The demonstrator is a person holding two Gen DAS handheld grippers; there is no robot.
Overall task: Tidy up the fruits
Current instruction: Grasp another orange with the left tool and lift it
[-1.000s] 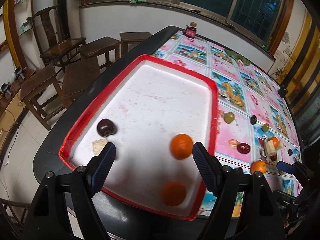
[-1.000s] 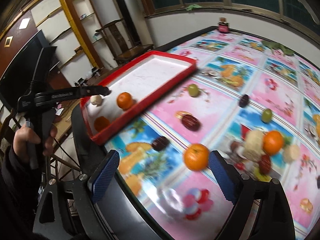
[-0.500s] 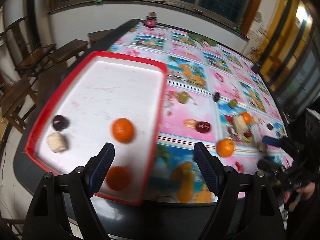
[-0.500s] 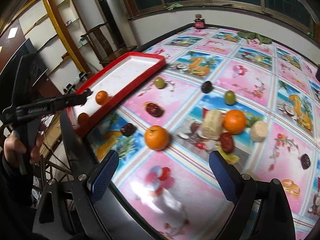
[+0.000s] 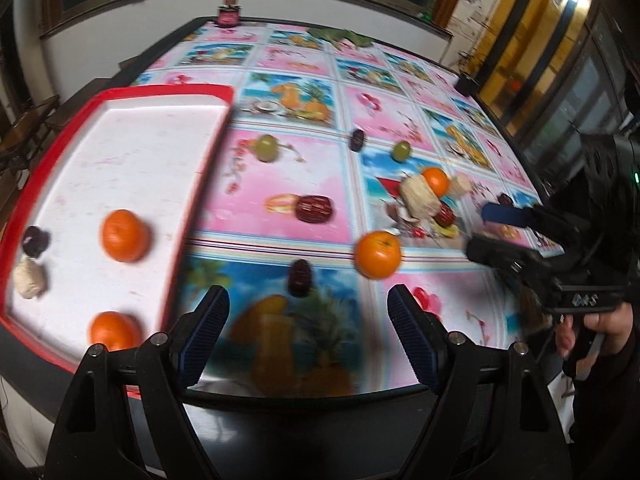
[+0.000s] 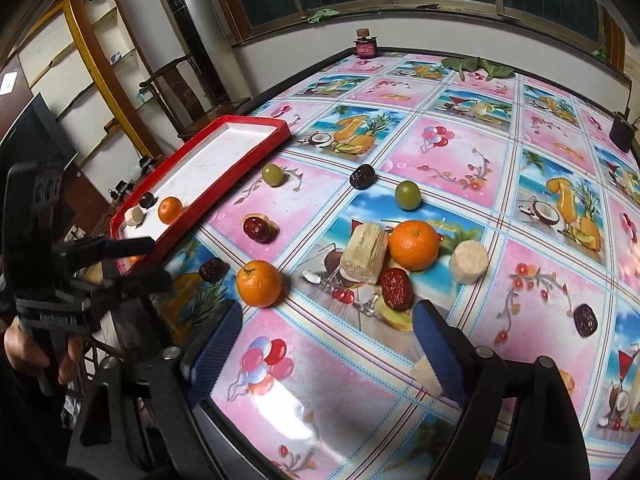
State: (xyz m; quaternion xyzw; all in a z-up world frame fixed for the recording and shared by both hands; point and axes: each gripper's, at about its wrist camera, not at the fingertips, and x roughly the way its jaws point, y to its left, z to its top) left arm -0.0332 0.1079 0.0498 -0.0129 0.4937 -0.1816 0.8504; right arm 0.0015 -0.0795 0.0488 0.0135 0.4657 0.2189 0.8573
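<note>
**Both tools empty over a counter full of fruit**

Left tool (image 5: 308, 330) hangs above the near edge of the counter (image 6: 320, 392), its blue-padded fingers spread wide with nothing between them. Just ahead of it lies a dark date (image 5: 300, 277), and a little to the right an orange (image 5: 377, 254) sits alone on the patterned cloth.

Off to the left is the red tray (image 5: 208, 152) — white floor, raised red rim — and it already carries two oranges, one mid-tray (image 5: 123, 235) and one near the front rim (image 5: 114, 330), plus a dark fruit (image 5: 35, 240) and a pale lump (image 5: 29, 279) at the left side.

Right tool (image 6: 326, 346) is wide open too, gripping nothing, poised over the front of the counter. Right before it: the lone orange (image 6: 258, 283) toward its left finger, and a cluster beyond — a beige ridged block (image 6: 365, 253) touching a second orange (image 6: 414, 244), a red date (image 6: 396, 288) just in front of them, a pale round cake (image 6: 468, 262) beside the orange.

Farther back, two green grapes (image 6: 273, 175) (image 6: 407, 195) lie well apart with a dark fruit (image 6: 362, 176) between them. Another red date (image 6: 258, 228) rests near the tray's rim, and one dark date (image 6: 585, 320) sits out on the right.

At the far edge — a small corked jar (image 6: 366, 45) and some green leaves (image 6: 476, 65).
</note>
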